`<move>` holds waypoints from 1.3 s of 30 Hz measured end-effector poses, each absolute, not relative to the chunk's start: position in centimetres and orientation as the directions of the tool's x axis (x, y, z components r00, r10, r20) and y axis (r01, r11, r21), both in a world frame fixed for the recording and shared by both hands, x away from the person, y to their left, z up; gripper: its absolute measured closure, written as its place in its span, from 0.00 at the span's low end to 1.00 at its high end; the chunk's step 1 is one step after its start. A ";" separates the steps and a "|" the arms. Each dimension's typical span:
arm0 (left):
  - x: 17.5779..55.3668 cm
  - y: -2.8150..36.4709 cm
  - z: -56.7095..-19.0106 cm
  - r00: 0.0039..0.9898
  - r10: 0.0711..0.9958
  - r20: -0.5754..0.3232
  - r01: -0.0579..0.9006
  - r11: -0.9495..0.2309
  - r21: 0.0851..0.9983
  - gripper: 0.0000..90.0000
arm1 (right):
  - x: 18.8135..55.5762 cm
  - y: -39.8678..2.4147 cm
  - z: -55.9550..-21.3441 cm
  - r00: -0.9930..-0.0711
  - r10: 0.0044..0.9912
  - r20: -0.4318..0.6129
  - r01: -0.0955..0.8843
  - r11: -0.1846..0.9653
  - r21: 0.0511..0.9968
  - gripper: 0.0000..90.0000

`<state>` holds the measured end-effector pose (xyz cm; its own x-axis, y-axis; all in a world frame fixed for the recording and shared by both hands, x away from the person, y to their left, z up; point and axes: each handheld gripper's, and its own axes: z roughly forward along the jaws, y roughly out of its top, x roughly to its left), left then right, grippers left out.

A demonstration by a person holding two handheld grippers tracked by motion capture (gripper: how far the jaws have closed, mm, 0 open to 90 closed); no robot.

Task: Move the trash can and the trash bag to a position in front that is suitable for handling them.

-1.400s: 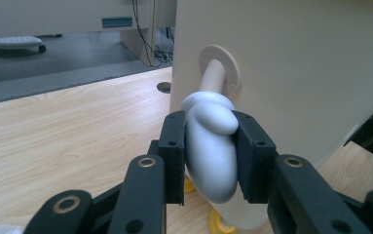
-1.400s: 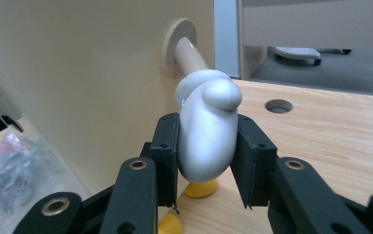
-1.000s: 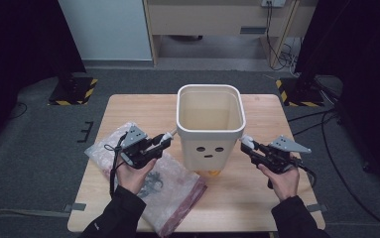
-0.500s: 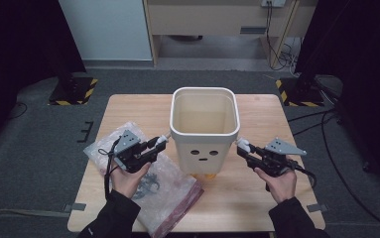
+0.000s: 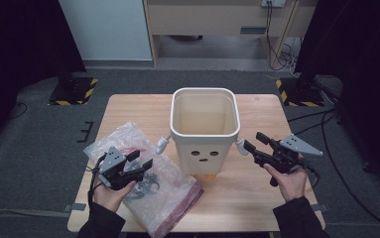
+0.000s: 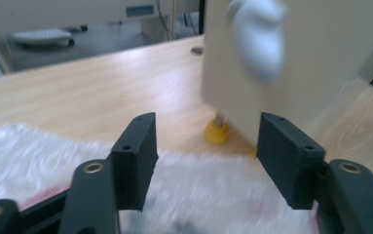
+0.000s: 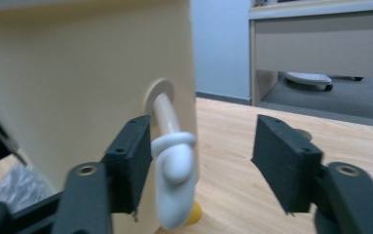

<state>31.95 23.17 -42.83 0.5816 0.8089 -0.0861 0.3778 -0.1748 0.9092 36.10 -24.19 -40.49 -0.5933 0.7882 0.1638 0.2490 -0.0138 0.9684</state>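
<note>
Now the bin (image 5: 205, 130) is set upright mid-tabletop (image 5: 262, 198), both tongs just opened wide and empty: left tongs (image 5: 145, 166) over the bag (image 5: 170, 196), right tongs (image 5: 251, 145) around its arm (image 7: 174, 183). Snagging that arm could tip it.

In the left gripper view the plastic bag (image 6: 38, 146) along the lower frame is blurred; the bin (image 6: 315, 63) is cut off at the top edge, its white arm (image 6: 259, 41) smeared.
</note>
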 end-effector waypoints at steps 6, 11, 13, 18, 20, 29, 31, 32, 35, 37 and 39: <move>32.7 25.7 -46.2 0.510 0.852 -0.114 0.472 -0.167 0.866 0.34 | 36.4 -24.8 -40.1 -0.579 0.797 0.173 0.244 -0.033 0.969 0.32; 33.8 26.6 -48.2 0.477 0.872 -0.109 0.523 -0.182 0.833 0.28 | 36.5 -25.4 -39.6 -0.561 0.805 0.195 0.244 -0.064 0.968 0.24; 34.2 26.9 -49.0 0.468 0.878 -0.104 0.540 -0.191 0.820 0.26 | 36.6 -25.7 -39.2 -0.557 0.805 0.205 0.240 -0.081 0.967 0.23; 34.9 27.4 -50.5 0.458 0.887 -0.049 0.577 -0.255 0.776 0.18 | 36.9 -26.5 -38.4 -0.554 0.805 0.213 0.227 -0.099 0.969 0.20; 35.0 27.3 -51.0 0.458 0.888 -0.043 0.596 -0.271 0.756 0.16 | 37.1 -26.7 -37.9 -0.555 0.805 0.210 0.217 -0.104 0.971 0.20; 35.4 26.3 -52.6 0.495 0.869 -0.013 0.641 -0.356 0.680 0.13 | 38.1 -26.6 -34.7 -0.570 0.797 0.197 0.166 -0.123 0.978 0.19; 35.4 26.2 -52.9 0.502 0.865 -0.011 0.648 -0.367 0.667 0.13 | 38.5 -26.5 -33.7 -0.575 0.794 0.195 0.159 -0.126 0.979 0.18; 35.4 26.2 -52.9 0.503 0.864 -0.009 0.647 -0.369 0.667 0.12 | 38.6 -26.4 -33.4 -0.578 0.793 0.193 0.156 -0.124 0.980 0.18; 35.4 26.1 -53.0 0.504 0.864 -0.011 0.646 -0.368 0.669 0.11 | 39.0 -26.0 -32.5 -0.585 0.791 0.177 0.146 -0.112 0.983 0.18; 35.4 26.1 -53.0 0.504 0.863 -0.010 0.644 -0.368 0.671 0.11 | 39.3 -25.6 -31.8 -0.591 0.788 0.170 0.142 -0.106 0.984 0.18; 35.4 26.0 -53.1 0.507 0.862 -0.010 0.641 -0.370 0.673 0.09 | 39.7 -25.2 -31.0 -0.598 0.785 0.162 0.140 -0.096 0.985 0.18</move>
